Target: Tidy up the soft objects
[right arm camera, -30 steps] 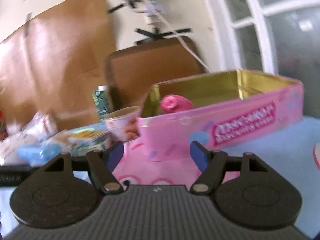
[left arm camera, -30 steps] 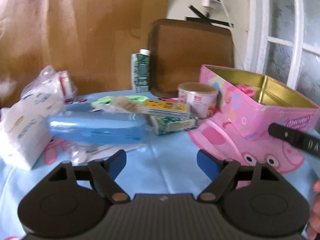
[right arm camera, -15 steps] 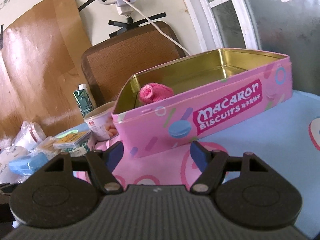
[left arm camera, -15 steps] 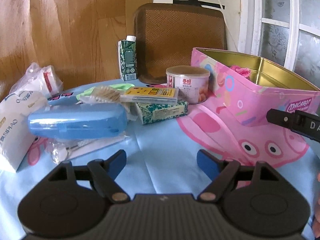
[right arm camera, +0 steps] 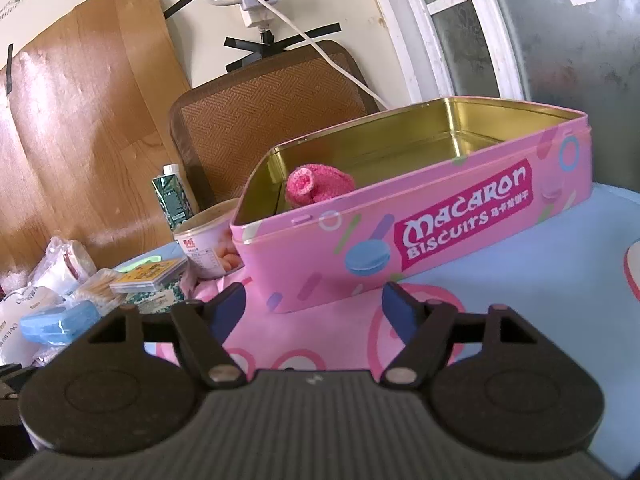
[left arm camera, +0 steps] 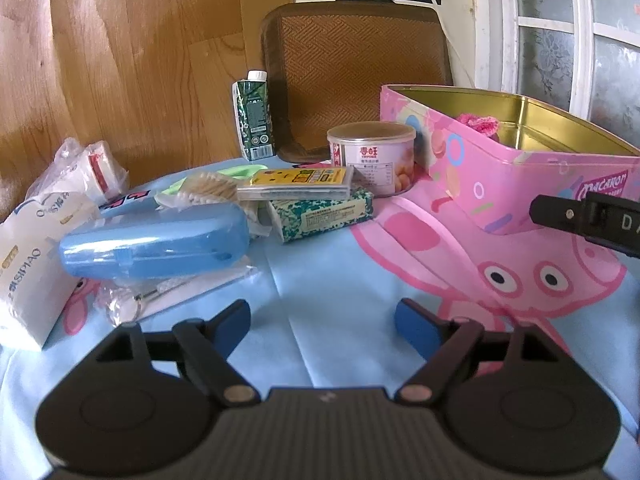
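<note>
An open pink biscuit tin (left arm camera: 500,200) (right arm camera: 360,240) stands on the blue cartoon tablecloth (left arm camera: 320,272), with a rolled pink sock (left arm camera: 478,122) (right arm camera: 318,184) inside at its left end. My left gripper (left arm camera: 320,312) hovers over bare cloth in front of the clutter; its jaws are opening with nothing between them. My right gripper (right arm camera: 313,294) is open and empty, just short of the tin's near wall. A white tissue pack (left arm camera: 24,256) and a bag of cotton swabs (left arm camera: 208,192) lie at the left.
A blue plastic case (left arm camera: 156,240), stacked yellow (left arm camera: 296,184) and green (left arm camera: 324,216) boxes, a round can (left arm camera: 372,156) and a green carton (left arm camera: 254,120) crowd the left and middle. A brown chair back (left arm camera: 352,68) stands behind the table. A window is at the right.
Both views were blurred a second ago and are now sharp. The right view has rolled a little, and more of the tin's front shows. The left jaws stand slightly wider.
</note>
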{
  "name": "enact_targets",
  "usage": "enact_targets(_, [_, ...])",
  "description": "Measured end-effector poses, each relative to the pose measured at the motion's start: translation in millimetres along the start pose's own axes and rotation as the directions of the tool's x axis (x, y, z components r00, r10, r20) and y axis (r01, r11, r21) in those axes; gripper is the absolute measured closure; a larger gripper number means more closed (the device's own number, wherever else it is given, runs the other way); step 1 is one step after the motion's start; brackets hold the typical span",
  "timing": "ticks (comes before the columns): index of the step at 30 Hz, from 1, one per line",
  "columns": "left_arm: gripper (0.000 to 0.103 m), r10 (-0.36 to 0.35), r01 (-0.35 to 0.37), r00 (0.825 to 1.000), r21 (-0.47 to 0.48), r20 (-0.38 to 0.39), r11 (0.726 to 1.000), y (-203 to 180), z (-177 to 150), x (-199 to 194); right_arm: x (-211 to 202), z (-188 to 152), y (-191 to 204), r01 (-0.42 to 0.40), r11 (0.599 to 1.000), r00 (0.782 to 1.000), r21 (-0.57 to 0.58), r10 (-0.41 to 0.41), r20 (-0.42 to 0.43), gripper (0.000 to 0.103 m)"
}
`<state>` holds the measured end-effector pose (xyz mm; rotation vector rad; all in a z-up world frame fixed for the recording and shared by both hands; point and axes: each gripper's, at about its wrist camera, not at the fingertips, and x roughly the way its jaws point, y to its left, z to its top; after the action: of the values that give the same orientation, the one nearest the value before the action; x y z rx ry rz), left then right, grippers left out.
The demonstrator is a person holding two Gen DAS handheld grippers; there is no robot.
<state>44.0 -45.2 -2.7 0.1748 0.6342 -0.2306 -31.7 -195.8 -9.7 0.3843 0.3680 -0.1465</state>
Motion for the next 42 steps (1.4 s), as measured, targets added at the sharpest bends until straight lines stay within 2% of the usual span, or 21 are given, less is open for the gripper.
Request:
enact_targets(27, [0.017, -0.001, 0.001, 1.000, -0.001, -0.002, 1.000, 2.8, -0.3, 1.3, 0.7, -1.3, 3.8, 0.004, 1.000, 1.000, 0.000, -0.004, -0.005, 0.023])
enact_targets(32, [0.017, -0.019, 0.019, 1.000, -0.036, 0.004, 0.999, 9.3, -0.8, 0.2, 1.7, -2.7, 8.4, -0.003, 1.000, 1.000, -0.030, 0.003, -0.005, 0.023])
enact_targets(36, [0.011, -0.055, 0.063, 0.996, -0.116, 0.076, 0.991, 39.5, -8.2, -16.8, -0.6, -4.5, 11.4, -0.005, 0.998, 1.000, -0.065, 0.005, -0.001, 0.023])
enact_targets(39, [0.009, 0.008, 0.016, 0.992, -0.182, 0.130, 0.983, 79.9, -18.4, -36.4, -7.4, -8.1, 21.3, -0.036, 0.989, 0.999, -0.144, 0.040, 0.023, 0.024])
enact_targets(41, [0.008, 0.101, -0.063, 0.983, -0.236, 0.156, 0.970, 109.5, -25.7, -47.2, -9.9, -11.5, 36.2, -0.103, 0.970, 0.994, -0.220, 0.107, 0.006, 0.025])
enact_targets(42, [0.008, 0.136, -0.090, 0.978, -0.263, 0.159, 0.961, 121.6, -29.1, -50.2, -9.7, -12.4, 45.8, -0.158, 0.957, 0.987, -0.245, 0.158, -0.017, 0.029])
